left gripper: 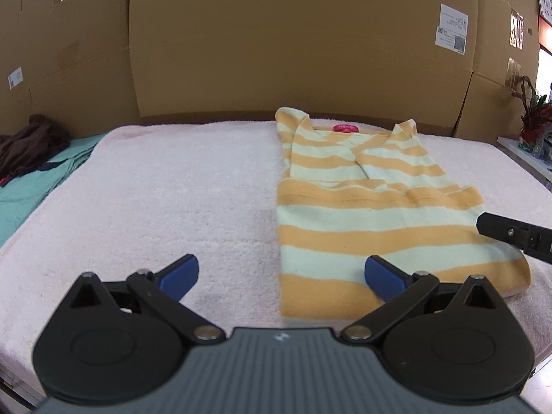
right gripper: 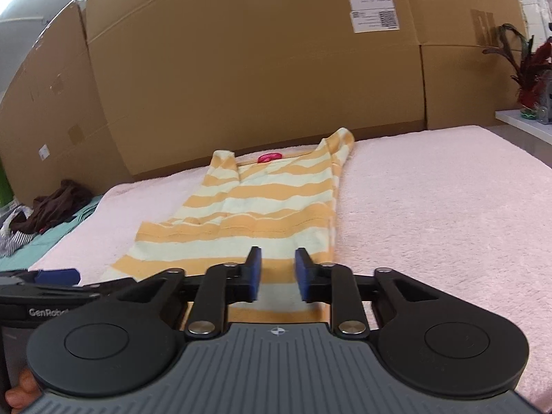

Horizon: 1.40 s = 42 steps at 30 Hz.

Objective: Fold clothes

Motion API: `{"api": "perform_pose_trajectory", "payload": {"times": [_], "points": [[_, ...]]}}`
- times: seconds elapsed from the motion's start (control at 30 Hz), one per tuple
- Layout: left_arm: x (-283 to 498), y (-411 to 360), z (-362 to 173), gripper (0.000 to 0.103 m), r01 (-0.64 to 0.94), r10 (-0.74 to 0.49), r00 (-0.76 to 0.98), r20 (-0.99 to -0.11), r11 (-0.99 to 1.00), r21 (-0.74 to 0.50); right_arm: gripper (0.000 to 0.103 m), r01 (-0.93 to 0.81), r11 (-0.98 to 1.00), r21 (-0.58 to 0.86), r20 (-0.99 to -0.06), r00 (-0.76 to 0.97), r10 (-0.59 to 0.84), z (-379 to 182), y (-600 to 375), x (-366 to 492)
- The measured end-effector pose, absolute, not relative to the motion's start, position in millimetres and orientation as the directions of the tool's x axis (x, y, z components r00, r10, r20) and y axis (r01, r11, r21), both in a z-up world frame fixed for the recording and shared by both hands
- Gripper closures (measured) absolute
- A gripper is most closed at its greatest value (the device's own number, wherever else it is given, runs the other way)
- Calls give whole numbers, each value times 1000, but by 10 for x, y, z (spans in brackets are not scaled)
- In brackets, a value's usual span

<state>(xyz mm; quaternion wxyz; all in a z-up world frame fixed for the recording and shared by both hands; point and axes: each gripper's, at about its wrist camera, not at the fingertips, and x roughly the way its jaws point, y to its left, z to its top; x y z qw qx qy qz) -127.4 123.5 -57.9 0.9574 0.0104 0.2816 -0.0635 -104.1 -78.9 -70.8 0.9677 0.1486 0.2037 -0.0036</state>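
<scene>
Shirt (left gripper: 362, 207) lies flat on the pink towel (left gripper: 172, 189), sleeves folded in, long axis running away toward the boxes (left gripper: 276, 34), hem nearest: left tool (left gripper: 281, 274) spread wide over hem's left corner, right tool (right gripper: 277, 274) narrowly parted, empty, over right hem edge; no containers.

My left gripper (left gripper: 281, 276) hangs with its jaws spread wide, nothing between them. My right gripper (right gripper: 277, 274) points slightly downward, jaws narrowed with a gap.
</scene>
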Motion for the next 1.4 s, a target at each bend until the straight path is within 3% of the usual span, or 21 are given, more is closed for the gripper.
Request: {"api": "perform_pose_trajectory", "payload": {"times": [0.2, 0.37, 0.5, 0.63, 0.67, 0.73, 0.83, 1.13, 1.23, 1.4], "points": [[-1178, 1125, -420, 1, 190, -174, 878, -447, 982, -7, 79, 5, 950, 313, -362, 925, 115, -621, -774, -930], [-951, 978, -446, 1, 277, -253, 852, -458, 961, -17, 78, -9, 957, 291, -446, 883, 144, -710, -710, -641], [-856, 965, -489, 1, 346, -338, 815, -471, 935, -73, 80, 31, 944, 328, -441, 889, 124, -745, -834, -583], [-713, 938, -651, 1, 323, -287, 782, -554, 946, -36, 83, 33, 937, 346, -442, 887, 132, -752, -903, -546], [-668, 970, -679, 1, 323, -304, 754, -582, 943, -75, 83, 30, 935, 353, -440, 887, 138, -754, -918, -542], [-626, 1046, -682, 1, 312, -327, 741, -586, 941, -131, 83, 23, 930, 368, -437, 887, 151, -758, -949, -533], [-633, 993, -684, 1, 311, -305, 743, -595, 946, -97, 88, 31, 925, 378, -434, 889, 148, -754, -1009, -489], [-653, 988, -689, 1, 304, -297, 753, -587, 948, -91, 89, 46, 910, 411, -427, 892, 148, -745, -1141, -396], [-657, 1000, -693, 1, 305, -302, 754, -584, 947, -97, 80, 67, 909, 412, -413, 903, 120, -678, -1229, -453], [-654, 983, -691, 1, 301, -297, 756, -583, 949, -93, 79, 127, 941, 314, -441, 897, 26, -590, -1400, -721]]}}
